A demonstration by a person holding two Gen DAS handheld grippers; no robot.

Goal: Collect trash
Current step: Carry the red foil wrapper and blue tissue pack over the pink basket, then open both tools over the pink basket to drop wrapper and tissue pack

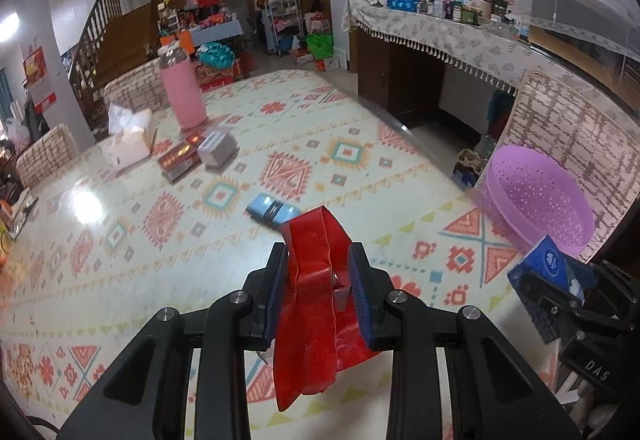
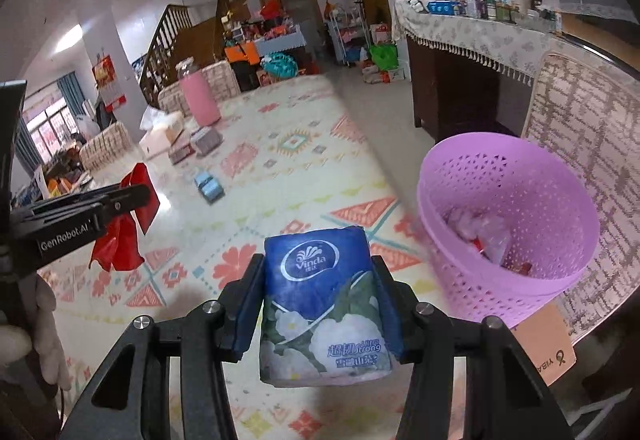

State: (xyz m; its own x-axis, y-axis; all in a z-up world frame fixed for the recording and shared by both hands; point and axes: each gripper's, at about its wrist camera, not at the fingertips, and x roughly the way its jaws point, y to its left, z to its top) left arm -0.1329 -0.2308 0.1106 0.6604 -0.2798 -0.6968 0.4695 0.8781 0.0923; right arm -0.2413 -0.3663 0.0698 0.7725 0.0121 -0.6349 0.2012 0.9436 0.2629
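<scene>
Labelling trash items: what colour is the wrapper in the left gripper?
Red, glossy wrapper, clamped in the left gripper; clearest in the left wrist view.

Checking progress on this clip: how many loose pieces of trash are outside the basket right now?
3: a red wrapper in the left gripper, a blue tissue pack in the right gripper, a blue packet on the table. More may be hidden.

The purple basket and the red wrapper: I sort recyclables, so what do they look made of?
Purple basket: apparently moulded plastic, matte, its wall perforated with rows of small holes. Red wrapper, clamped in the left gripper: probably thin plastic film, glossy, creased and hanging limp; foil lining can't be ruled out.
</scene>
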